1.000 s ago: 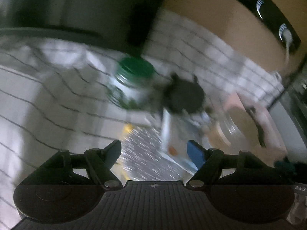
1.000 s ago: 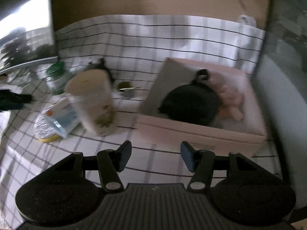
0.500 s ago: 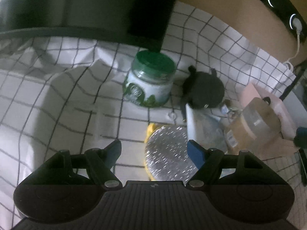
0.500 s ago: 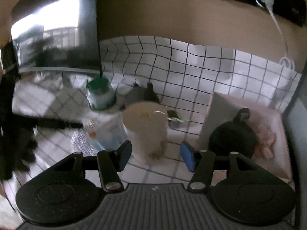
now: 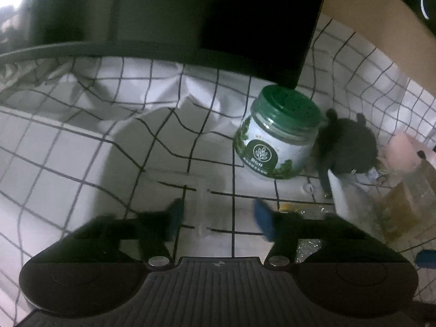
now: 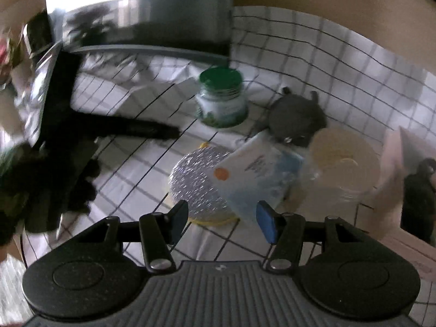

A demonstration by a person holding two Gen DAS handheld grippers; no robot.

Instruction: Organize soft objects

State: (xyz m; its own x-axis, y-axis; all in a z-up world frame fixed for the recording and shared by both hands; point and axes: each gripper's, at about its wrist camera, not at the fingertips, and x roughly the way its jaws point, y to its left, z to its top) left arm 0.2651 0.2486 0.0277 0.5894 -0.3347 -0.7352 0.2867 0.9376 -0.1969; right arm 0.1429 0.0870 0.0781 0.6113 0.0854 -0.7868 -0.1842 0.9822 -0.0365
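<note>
While left tongs (image 5: 218,215) close empty, bare cloth (image 5: 81,163) spreads leftward.

The green-lidded jar (image 5: 275,141) bears a dark green label with a round white leaf-sprig emblem; the line of characters beneath it is too blurred to read. The white packet (image 6: 253,169) shows an orange dot and illegible print.
</note>
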